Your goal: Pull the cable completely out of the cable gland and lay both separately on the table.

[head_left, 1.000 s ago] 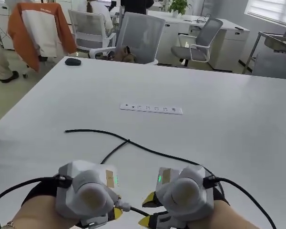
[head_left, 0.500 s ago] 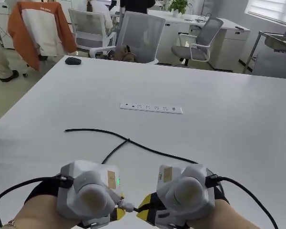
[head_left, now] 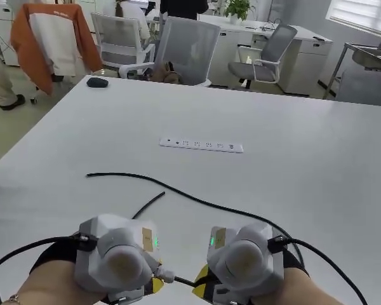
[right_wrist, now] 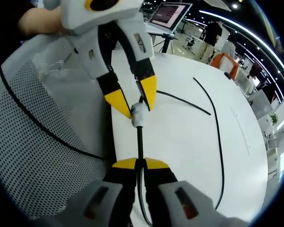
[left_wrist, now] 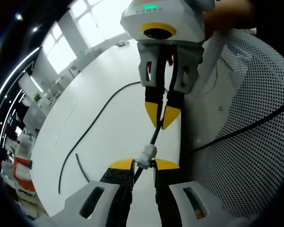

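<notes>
- The cable gland (left_wrist: 146, 154) is a small white fitting with a ribbed body. It sits above the near edge of the white table (head_left: 292, 171), between the two grippers.
- The left gripper (left_wrist: 143, 165) has its yellow-tipped jaws closed narrowly on the gland.
- The right gripper (right_wrist: 139, 164) faces it, jaws pinched tight on the cable (head_left: 197, 200) just beside the gland, with a short bare stretch between them.
- The cable is thin and black, and still passes through the gland (seen in both gripper views).
- Past the right gripper the cable runs in a long curve across the table to a free end at the left. A shorter tail lies near it, apart from the long run.
- A white power strip (head_left: 201, 145) lies farther back, well apart from the cable.
</notes>
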`<state>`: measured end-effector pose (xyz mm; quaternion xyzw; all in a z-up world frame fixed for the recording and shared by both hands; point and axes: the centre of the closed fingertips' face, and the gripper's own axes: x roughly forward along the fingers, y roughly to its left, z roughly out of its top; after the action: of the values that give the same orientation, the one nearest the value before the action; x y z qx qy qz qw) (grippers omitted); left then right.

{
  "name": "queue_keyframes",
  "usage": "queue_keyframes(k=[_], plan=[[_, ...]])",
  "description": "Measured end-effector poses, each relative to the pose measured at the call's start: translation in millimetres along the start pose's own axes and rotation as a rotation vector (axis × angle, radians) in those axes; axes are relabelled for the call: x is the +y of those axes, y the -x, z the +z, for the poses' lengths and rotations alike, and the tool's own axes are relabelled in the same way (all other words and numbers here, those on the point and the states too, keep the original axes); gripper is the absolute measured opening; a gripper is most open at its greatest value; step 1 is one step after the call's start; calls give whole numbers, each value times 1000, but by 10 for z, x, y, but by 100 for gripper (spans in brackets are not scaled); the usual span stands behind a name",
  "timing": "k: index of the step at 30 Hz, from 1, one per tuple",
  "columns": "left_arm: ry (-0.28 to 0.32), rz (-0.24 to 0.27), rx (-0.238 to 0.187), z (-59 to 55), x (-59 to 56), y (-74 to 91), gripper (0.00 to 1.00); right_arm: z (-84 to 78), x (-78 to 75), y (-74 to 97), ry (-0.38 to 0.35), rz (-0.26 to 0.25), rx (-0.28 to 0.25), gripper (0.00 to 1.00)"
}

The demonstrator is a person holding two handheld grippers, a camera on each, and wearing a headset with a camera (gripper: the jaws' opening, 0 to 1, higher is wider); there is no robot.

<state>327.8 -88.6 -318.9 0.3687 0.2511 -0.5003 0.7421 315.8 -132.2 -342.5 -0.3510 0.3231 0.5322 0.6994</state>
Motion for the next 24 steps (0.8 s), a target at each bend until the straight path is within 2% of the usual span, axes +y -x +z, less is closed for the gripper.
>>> queue_keyframes(k=[3,8,11,16,24], plan=[[0,-2,4,-5,-11,3,17,-78,-7,-12,-8,-3,35,2],[2,-3,4,-6,-14,9,17,-297,-61,-24,-20,-25,138,2],[1,-6,7,-11,-20,8,17,-398,-78,-22,-54,-28,178,3],[4,-5,5,-11,-12,9,17,-580,-167,18,-74,-75,264,3],[5,-6,6,-9,-13,11,17,-655,-122,38,-99,-57,296,4]])
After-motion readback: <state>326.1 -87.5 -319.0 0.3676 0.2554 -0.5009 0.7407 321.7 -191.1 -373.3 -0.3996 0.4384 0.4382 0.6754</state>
